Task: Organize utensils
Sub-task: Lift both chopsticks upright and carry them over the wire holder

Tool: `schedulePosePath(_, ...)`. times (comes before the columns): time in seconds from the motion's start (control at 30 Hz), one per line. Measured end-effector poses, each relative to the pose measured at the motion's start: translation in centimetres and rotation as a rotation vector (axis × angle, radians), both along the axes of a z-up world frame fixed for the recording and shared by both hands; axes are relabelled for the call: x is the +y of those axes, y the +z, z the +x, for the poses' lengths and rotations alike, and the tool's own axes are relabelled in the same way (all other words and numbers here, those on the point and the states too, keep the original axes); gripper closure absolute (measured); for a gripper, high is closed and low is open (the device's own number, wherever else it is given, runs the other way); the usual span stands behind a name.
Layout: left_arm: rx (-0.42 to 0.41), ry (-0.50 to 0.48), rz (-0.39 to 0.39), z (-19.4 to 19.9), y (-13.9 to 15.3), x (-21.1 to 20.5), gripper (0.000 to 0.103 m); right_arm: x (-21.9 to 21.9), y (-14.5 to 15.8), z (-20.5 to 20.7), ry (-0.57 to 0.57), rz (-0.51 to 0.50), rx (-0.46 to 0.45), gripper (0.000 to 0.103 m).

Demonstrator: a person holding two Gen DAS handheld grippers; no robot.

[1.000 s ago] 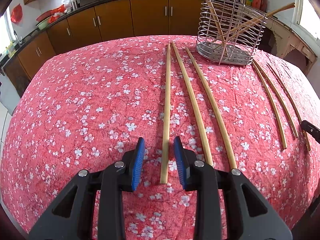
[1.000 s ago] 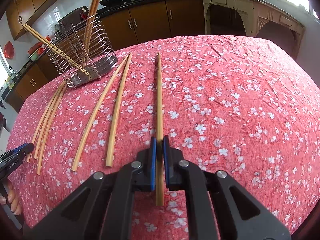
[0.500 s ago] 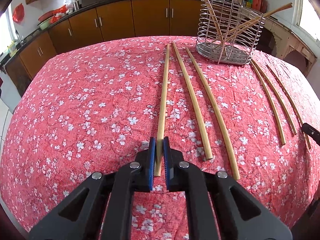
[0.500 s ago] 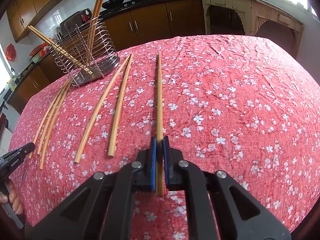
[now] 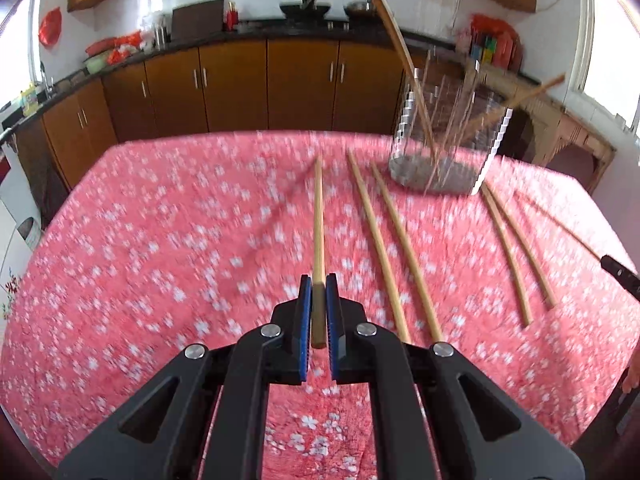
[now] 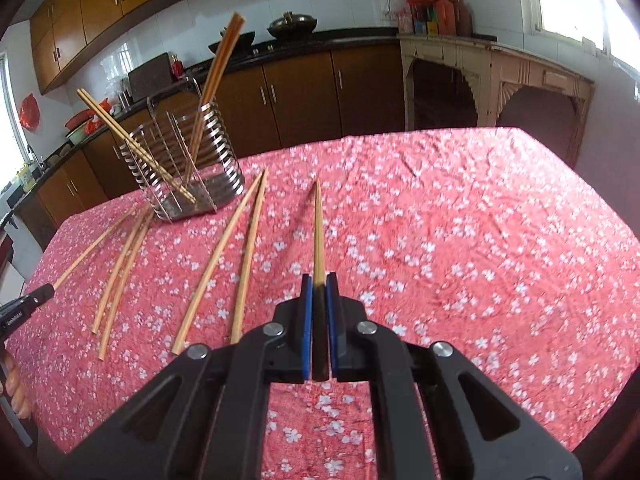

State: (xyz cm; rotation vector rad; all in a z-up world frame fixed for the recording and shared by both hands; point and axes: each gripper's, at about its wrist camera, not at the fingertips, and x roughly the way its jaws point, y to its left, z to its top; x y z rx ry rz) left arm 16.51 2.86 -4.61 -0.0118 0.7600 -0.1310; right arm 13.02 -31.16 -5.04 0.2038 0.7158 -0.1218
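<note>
On the bench, covered by a red cloth (image 5: 168, 240) printed with white blossoms, long pale bamboo chopsticks lie roughly parallel, their long axes running away from the cameras toward the brown kitchen cabinets (image 5: 232, 88).

In the left wrist view, the left hand-held gripper (image 5: 318, 312), black with blue pads, points forward and downward over the cloth. Its jaws are nearly closed, pinching the near end of one bamboo chopstick (image 5: 318, 220); the stick runs straight ahead along the gripper's line, its thin tip pointing at the far bench edge and raised off the cloth. Just to its right, two loose chopsticks (image 5: 384, 248) lie side by side on the cloth, pointing the same way. Farther right stands the wire metal utensil rack (image 5: 444, 136), blurred, with several chopsticks leaning in it. Right of the rack, a further few chopsticks (image 5: 508, 252) lie on the cloth.

In the right wrist view, the rack (image 6: 188, 160) sits at the far left, three loose sticks (image 6: 120, 268) before it and a pair (image 6: 236, 256) nearer centre. The right hand-held gripper (image 6: 319, 312), tilted downward likewise, is clamped almost shut on the thick end of another chopstick (image 6: 318, 232), which points straight ahead, lifted clear of the cloth.
</note>
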Motion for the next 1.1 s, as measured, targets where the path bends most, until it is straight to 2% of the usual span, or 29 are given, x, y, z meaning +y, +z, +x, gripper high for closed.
schedulePosePath(0.2, -0.119, 0.026, -0.045, -0.6, 3.7, 1.0, 0.096, 0.0, 2.8, -0.7, 0.001, -0.032, -0.096, 0.095)
schedulePosePath(0.47, -0.21, 0.056, -0.088, -0.5, 7.2, 2.0, 0.096, 0.1, 5.8, -0.9, 0.01, -0.043, -0.205, 0.095)
schedulePosePath(0.8, -0.249, 0.079, -0.108, 0.1, 9.2, 2.5, 0.096, 0.5, 8.1, -0.4, 0.033, -0.029, -0.288, 0.095)
schedulePosePath(1.1, -0.26, 0.088, -0.11, 0.3, 9.7, 2.6, 0.096, 0.5, 8.9, -0.2, 0.042, -0.022, -0.316, 0.095)
